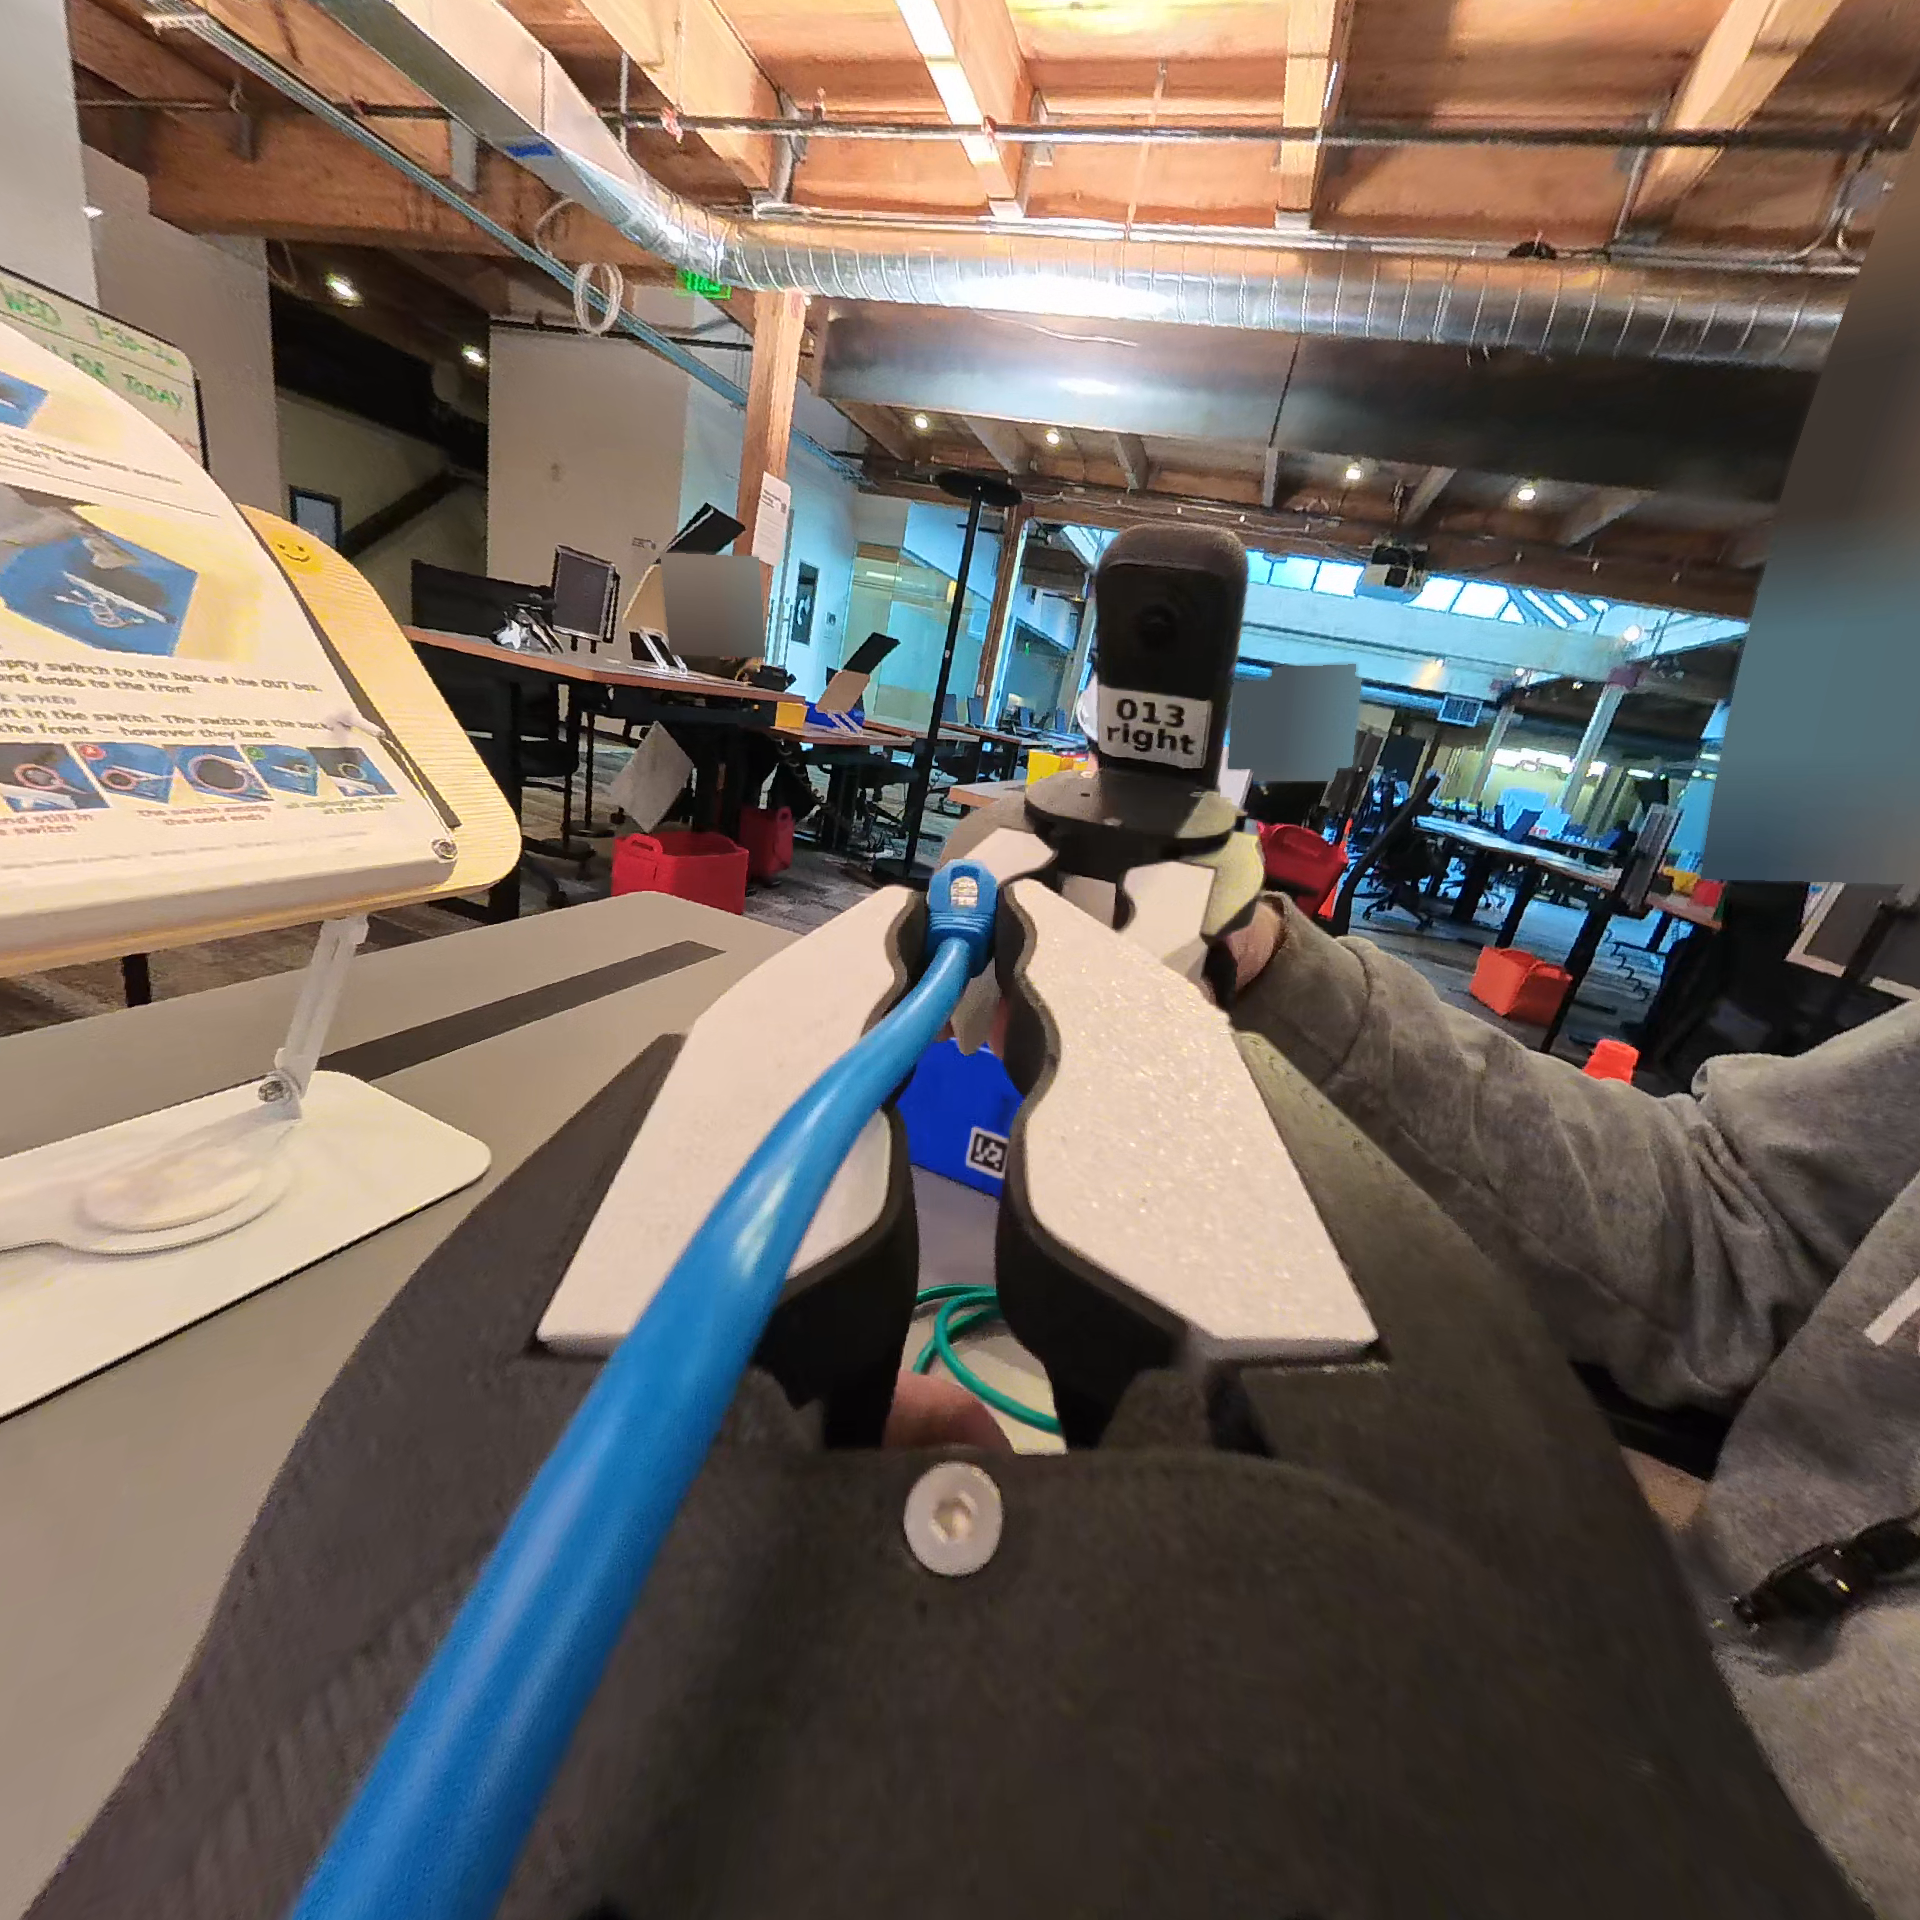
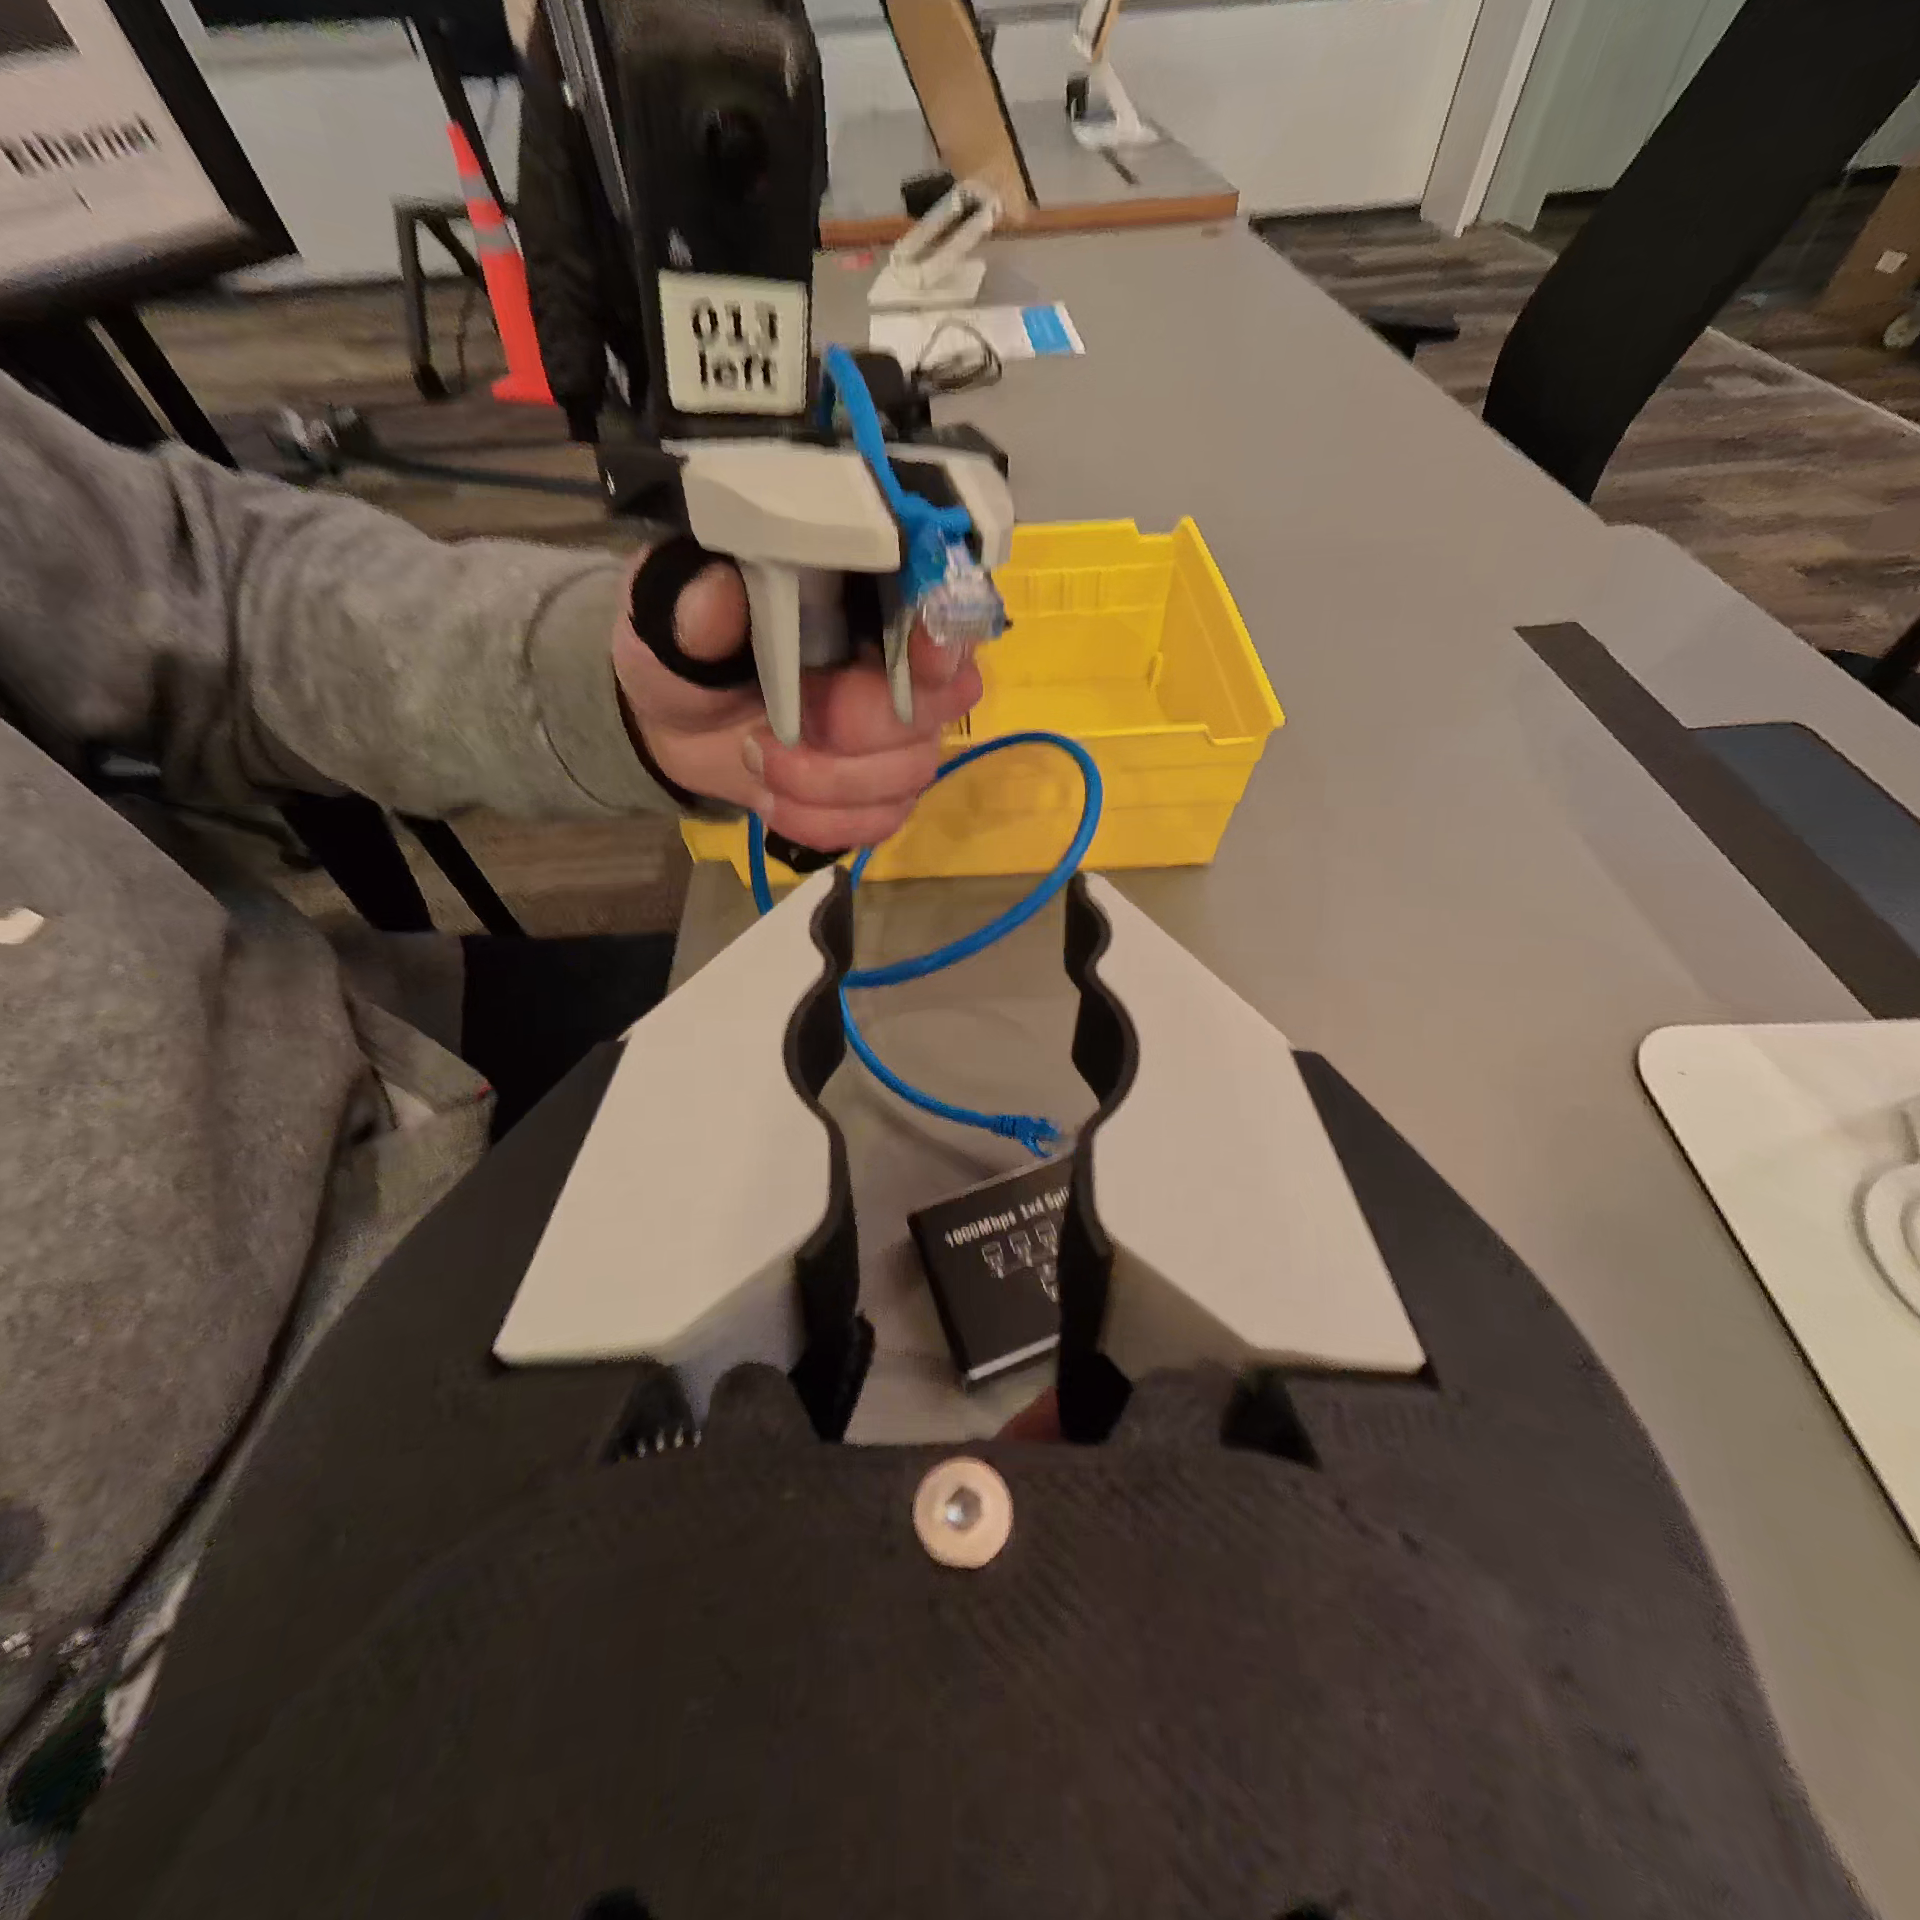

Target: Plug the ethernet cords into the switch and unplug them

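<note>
The left wrist view is bright and sharp: ceiling strip lights [image 1: 951, 78] and small spotlights glow overhead, and daylight comes through far windows [image 1: 1455, 592], slightly blown out. The metal duct [image 1: 1143, 275] carries a pale glare. The right wrist view is dimmer and warmer, with motion blur on the left gripper [image 2: 847, 717] and the far background. Both views bend strongly at the edges, fisheye-fashion. Grey patches are blurred over in the left view. Shadows on the grey table [image 2: 1403, 727] are soft.

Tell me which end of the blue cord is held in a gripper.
The raised plug, clamped in the left gripper; the other end lies loose on the table.
</note>
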Motion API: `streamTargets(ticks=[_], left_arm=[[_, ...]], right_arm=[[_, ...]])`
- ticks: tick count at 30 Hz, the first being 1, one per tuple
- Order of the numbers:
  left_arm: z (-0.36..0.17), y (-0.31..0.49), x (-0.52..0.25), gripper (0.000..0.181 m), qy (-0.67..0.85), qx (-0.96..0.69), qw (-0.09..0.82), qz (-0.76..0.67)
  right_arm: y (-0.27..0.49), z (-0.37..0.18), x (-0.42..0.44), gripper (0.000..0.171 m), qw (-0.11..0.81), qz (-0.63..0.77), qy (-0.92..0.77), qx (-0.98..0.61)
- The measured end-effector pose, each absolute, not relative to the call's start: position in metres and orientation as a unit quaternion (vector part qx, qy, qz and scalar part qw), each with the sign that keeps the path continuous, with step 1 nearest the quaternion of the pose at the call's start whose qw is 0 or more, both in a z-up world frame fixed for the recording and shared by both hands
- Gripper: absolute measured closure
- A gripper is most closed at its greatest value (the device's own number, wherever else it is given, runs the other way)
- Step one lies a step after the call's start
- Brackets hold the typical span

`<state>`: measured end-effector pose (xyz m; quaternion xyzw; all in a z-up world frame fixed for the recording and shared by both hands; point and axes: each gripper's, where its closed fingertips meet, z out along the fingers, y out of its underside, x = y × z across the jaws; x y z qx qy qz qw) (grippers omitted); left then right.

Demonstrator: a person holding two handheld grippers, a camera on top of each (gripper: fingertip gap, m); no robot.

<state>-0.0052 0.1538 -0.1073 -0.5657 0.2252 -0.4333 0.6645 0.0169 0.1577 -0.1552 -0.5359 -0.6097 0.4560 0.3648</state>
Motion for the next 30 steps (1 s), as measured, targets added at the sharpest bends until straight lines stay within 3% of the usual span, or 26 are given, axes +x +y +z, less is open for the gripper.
streamTargets(ticks=[14,30], left_arm=[[-0.121,0.153,0.002,0.170,0.263,-0.586,0.659,-0.391],[-0.134,0.158,0.002,0.169,0.267,-0.597,0.648,-0.389]], right_arm=[[0.164,-0.301,0.039,0.063,0.231,0.206,-0.761,-0.569],[0.183,-0.367,0.028,0.071,0.225,0.151,-0.777,-0.567]])
